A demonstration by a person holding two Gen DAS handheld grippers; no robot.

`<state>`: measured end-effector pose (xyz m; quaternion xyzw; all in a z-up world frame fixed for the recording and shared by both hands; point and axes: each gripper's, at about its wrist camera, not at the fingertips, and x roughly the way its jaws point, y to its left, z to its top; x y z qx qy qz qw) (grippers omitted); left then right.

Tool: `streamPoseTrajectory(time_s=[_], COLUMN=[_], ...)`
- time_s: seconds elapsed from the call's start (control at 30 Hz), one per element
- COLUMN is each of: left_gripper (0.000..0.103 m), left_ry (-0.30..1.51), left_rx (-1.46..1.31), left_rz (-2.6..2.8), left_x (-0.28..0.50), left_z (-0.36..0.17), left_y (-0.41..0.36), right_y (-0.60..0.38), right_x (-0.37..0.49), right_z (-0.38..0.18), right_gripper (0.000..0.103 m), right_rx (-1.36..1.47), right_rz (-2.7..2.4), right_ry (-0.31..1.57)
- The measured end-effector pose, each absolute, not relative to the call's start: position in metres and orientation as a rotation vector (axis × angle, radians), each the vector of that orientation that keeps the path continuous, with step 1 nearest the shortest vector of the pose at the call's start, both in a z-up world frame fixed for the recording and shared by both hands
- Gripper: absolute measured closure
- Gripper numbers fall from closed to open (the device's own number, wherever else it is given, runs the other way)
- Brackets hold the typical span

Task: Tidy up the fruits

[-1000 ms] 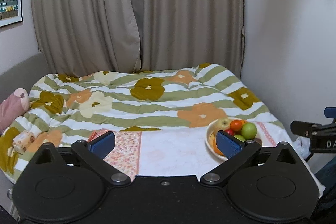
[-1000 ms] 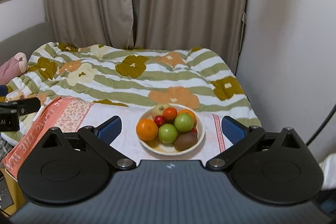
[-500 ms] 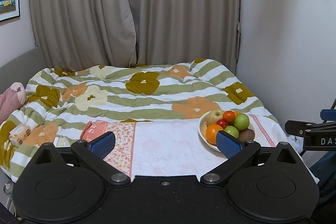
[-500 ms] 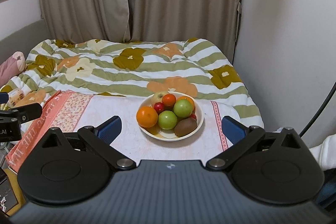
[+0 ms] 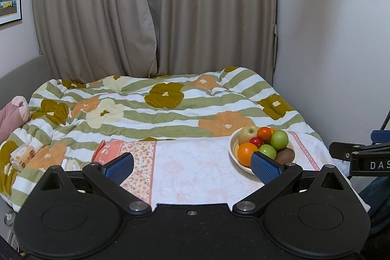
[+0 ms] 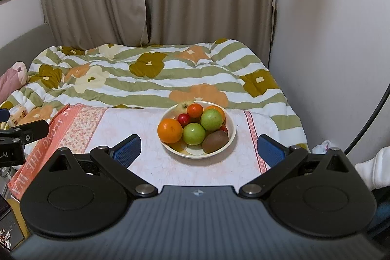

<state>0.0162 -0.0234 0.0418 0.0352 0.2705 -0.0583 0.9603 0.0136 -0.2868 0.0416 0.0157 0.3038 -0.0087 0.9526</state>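
One round cream bowl [image 6: 229, 138] near the surface's right edge holds two green apples [image 6: 194, 133], one orange [image 6: 170, 130], one brown kiwi [image 6: 215, 141]. Both grippers' jaws are spread wide, holding nothing.

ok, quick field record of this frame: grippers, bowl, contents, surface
left gripper: open, empty, bowl ahead to its right
right gripper: open, empty, lined up with the bowl
bowl: upright on cloth, full
contents: orange, two green apples, kiwi, small red fruit, others behind
surface: floral cloth, bed quilt behind
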Motion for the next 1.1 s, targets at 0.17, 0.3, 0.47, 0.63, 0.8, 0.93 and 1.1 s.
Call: streamPoseTrajectory(time_s=[0.17,0.3,0.47,0.63,0.8,0.93,1.1], left_gripper=[0.000,0.000,0.000,0.000,0.000,0.000,0.000], left_ry=[0.556,0.556,0.560,0.564,0.566,0.567,0.571], left_rx=[0.071,0.074,0.081,0.090,0.088,0.094,0.096], left_rz=[-0.115,-0.118,-0.125,-0.133,-0.139,-0.136,-0.135], left_x=[0.018,0.020,0.022,0.023,0.024,0.025,0.026], left_z=[0.040,0.041,0.040,0.040,0.040,0.040,0.039], left_y=[-0.022,-0.022,-0.022,-0.023,-0.021,-0.022,-0.022], right_y=[-0.287,-0.288,-0.288,-0.288,-0.288,-0.287,-0.288], right_x=[0.014,0.015,0.017,0.017,0.018,0.018,0.018], right_z=[0.039,0.039,0.038,0.039,0.038,0.035,0.036], right_gripper=[0.000,0.000,0.000,0.000,0.000,0.000,0.000], right_rx=[0.040,0.046,0.055,0.056,0.055,0.065,0.059], right_rz=[-0.021,-0.031,-0.039,-0.039,-0.043,-0.052,-0.050], right_ry=[0.627,0.633,0.638,0.637,0.639,0.645,0.644])
